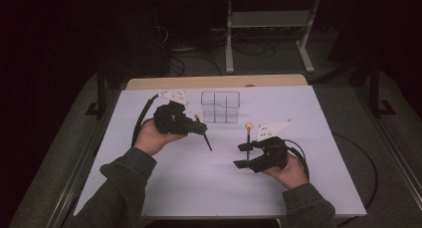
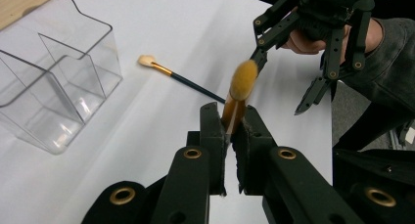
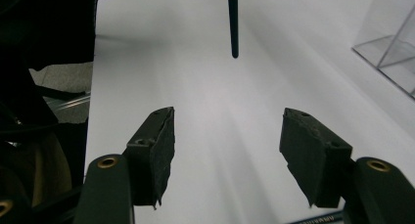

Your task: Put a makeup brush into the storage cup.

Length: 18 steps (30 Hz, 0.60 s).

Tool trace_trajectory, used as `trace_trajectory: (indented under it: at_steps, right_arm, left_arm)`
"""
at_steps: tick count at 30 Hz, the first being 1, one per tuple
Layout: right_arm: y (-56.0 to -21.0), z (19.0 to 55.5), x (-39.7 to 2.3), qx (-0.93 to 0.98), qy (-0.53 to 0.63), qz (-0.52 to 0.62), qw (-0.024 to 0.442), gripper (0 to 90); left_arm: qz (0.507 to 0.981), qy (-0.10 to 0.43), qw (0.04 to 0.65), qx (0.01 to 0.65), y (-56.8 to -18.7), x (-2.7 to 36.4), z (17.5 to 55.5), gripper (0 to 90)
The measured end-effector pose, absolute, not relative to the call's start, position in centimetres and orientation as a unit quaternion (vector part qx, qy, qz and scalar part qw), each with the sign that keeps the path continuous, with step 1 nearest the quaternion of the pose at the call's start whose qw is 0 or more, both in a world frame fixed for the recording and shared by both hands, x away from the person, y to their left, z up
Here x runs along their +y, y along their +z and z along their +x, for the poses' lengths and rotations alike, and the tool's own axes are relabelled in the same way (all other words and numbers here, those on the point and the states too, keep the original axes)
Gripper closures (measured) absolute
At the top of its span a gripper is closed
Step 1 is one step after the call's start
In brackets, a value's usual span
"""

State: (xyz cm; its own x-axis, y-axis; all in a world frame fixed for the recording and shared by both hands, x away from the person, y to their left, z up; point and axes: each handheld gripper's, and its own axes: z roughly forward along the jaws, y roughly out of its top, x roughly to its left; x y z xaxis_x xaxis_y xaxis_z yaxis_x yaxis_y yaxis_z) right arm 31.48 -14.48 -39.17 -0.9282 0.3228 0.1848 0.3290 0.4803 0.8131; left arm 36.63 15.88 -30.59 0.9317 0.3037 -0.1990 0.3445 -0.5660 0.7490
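The desk [image 1: 318,188] has a box with little rooms [image 1: 220,107] at its far middle. A small brush [image 1: 248,133] lies on the desk to the right of the box and a bit nearer, well apart from it. The left gripper [image 1: 199,127] is left of the box and just in front of it, with a big brush [image 2: 238,94] between its fingers [image 2: 213,136]. The right gripper [image 1: 241,156] is nearer, just in front of the small brush, with nothing between its fingers [image 3: 156,150].
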Motion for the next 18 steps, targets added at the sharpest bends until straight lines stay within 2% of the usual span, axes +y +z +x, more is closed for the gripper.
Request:
trace_trajectory:
  at_steps: [18]
  right_arm:
    - [-39.7, 31.4, -17.4, -0.857, -0.467, -0.220, -0.014, 34.2]
  left_arm:
    - [0.890, -0.019, 0.418, 0.183, -29.2, 15.3, 39.2, 83.1]
